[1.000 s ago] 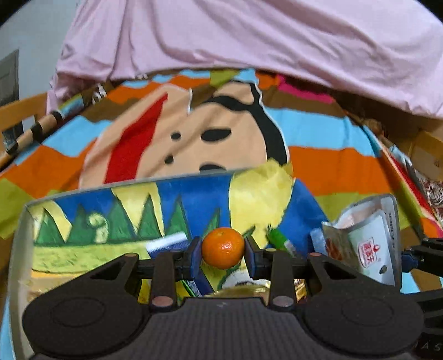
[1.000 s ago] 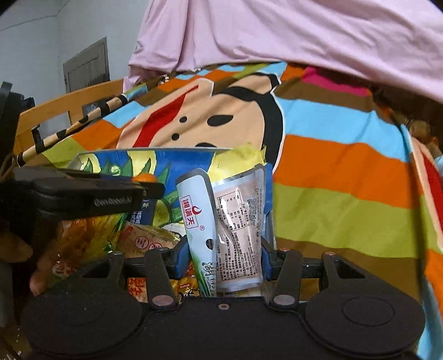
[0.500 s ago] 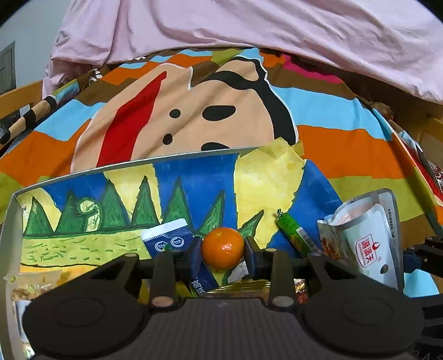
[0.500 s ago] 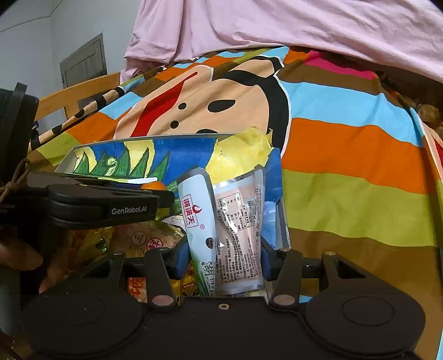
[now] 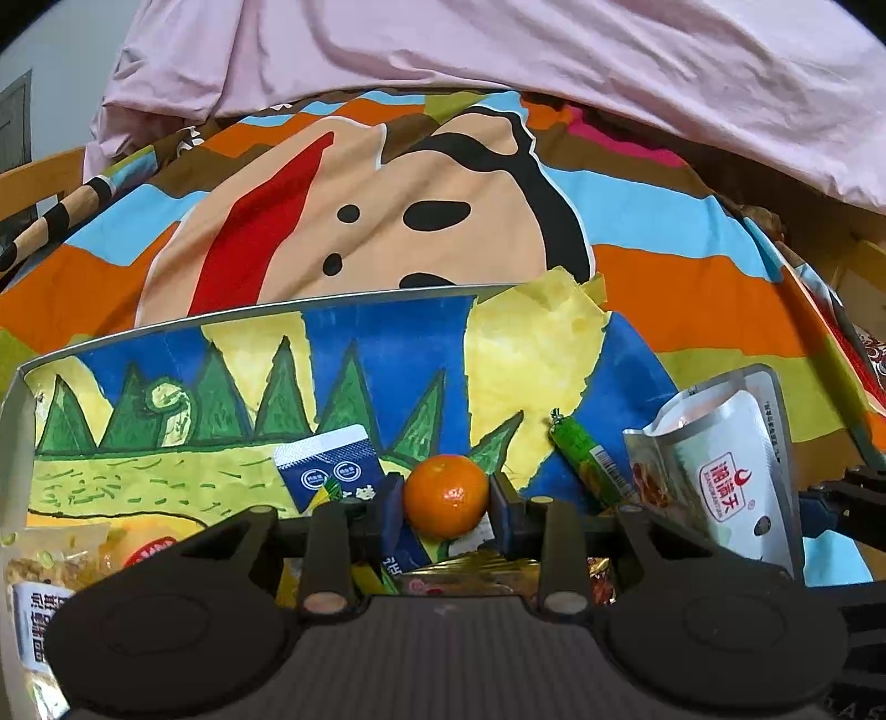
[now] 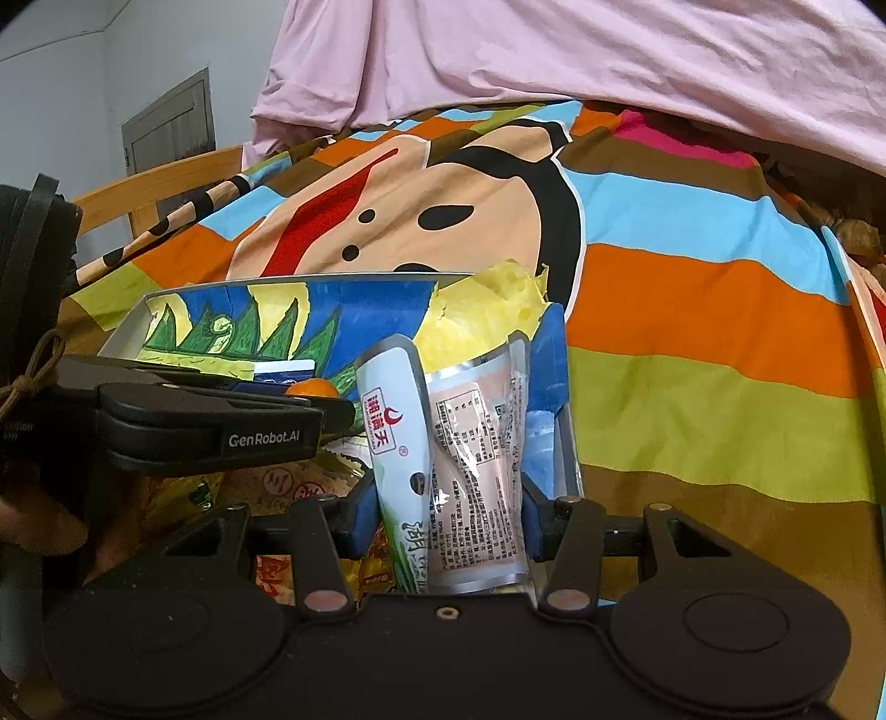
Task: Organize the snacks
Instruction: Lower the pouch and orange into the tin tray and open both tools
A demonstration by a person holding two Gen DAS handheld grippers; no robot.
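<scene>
My left gripper (image 5: 446, 507) is shut on a small orange mandarin (image 5: 446, 495) and holds it inside a painted box (image 5: 166, 338) with blue, green and yellow walls. My right gripper (image 6: 446, 512) is shut on a silver and white snack pouch (image 6: 470, 471), upright over the box's right end (image 6: 559, 360). The pouch also shows in the left wrist view (image 5: 725, 471) at the right. The left gripper's body (image 6: 210, 421) and the mandarin's top (image 6: 313, 389) show in the right wrist view.
In the box lie a blue and white sachet (image 5: 329, 465), a green wrapped stick (image 5: 590, 462), yellow snack bags (image 5: 61, 559) and gold wrappers (image 5: 470, 576). The box sits on a striped cartoon bedsheet (image 5: 692, 282). A pink quilt (image 5: 498, 50) lies behind. A wooden bed rail (image 6: 155, 188) runs at left.
Both grippers have tilted down over the box, so more of its inside and the snacks in it show. Both holds are unchanged.
</scene>
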